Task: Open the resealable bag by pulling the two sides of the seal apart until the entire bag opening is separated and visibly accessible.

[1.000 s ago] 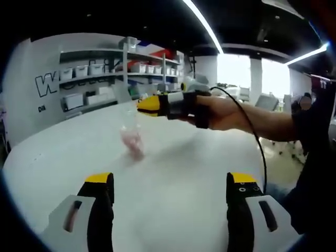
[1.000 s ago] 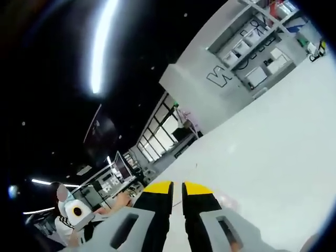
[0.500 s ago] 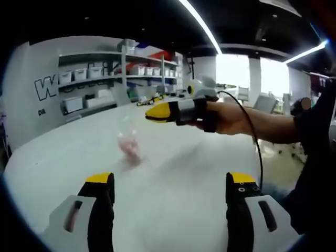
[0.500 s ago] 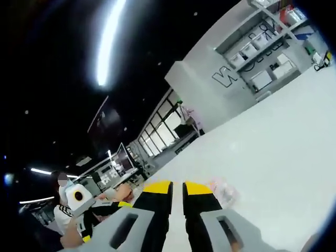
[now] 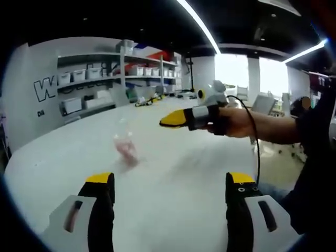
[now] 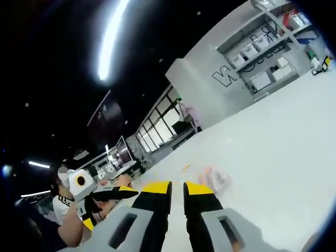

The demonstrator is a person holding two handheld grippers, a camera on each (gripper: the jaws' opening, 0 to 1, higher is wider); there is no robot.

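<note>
On the white table [image 5: 173,189], the clear resealable bag [image 5: 126,148] with pink contents lies well apart from both your grippers. Your left gripper [image 5: 167,181] is spread wide, holding nothing. Your right gripper [image 6: 177,187] has its jaws nearly together, empty, above the table.

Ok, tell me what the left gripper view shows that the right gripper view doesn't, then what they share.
Left gripper view: the left tool with its jaws wide open, and a hand holding the right tool above the table.
Right gripper view: a glazed partition far off.
Both: the clear bag with pink contents, lying untouched on the white table, and the shelves of bins.
</note>
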